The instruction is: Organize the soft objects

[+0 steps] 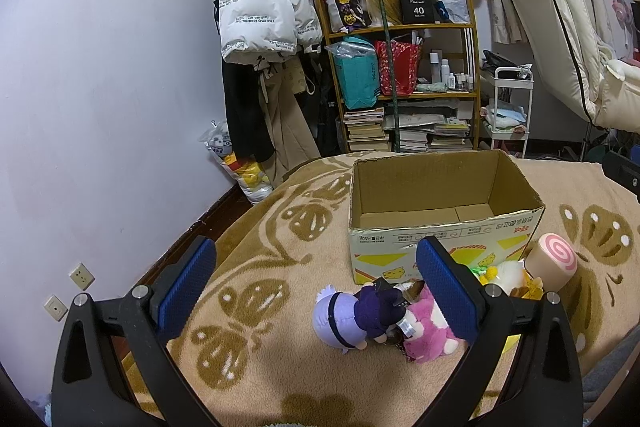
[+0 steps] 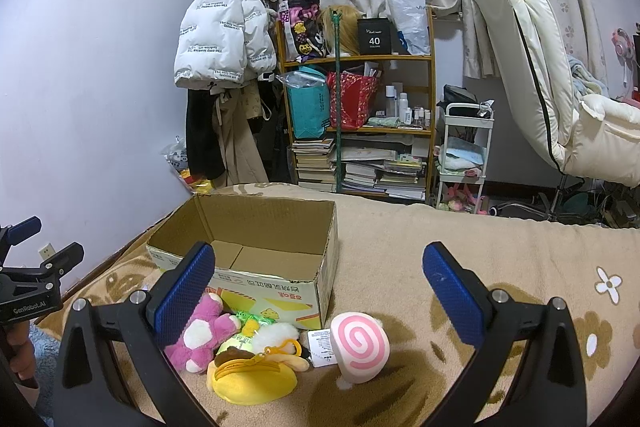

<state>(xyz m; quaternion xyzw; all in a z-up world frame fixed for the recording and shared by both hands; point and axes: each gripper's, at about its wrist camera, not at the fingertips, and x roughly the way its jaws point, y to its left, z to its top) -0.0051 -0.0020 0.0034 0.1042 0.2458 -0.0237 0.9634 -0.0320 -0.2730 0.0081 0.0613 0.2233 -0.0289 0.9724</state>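
Note:
An open, empty cardboard box (image 1: 444, 215) stands on the bed; it also shows in the right wrist view (image 2: 256, 251). In front of it lie soft toys: a purple-haired doll (image 1: 356, 315), a pink plush (image 1: 428, 335) (image 2: 204, 335), a yellow plush (image 2: 252, 375), a white fluffy toy (image 2: 276, 337) and a pink swirl roll plush (image 2: 360, 347) (image 1: 554, 259). My left gripper (image 1: 316, 287) is open above the doll and holds nothing. My right gripper (image 2: 320, 287) is open above the swirl roll and holds nothing.
The bed has a beige patterned blanket (image 1: 260, 267). Behind it stand a bamboo shelf (image 1: 400, 79) with bags and books, a white puffer jacket (image 1: 260, 7) on the wall, a white cart (image 2: 464, 155) and a cream recliner chair (image 2: 540, 87).

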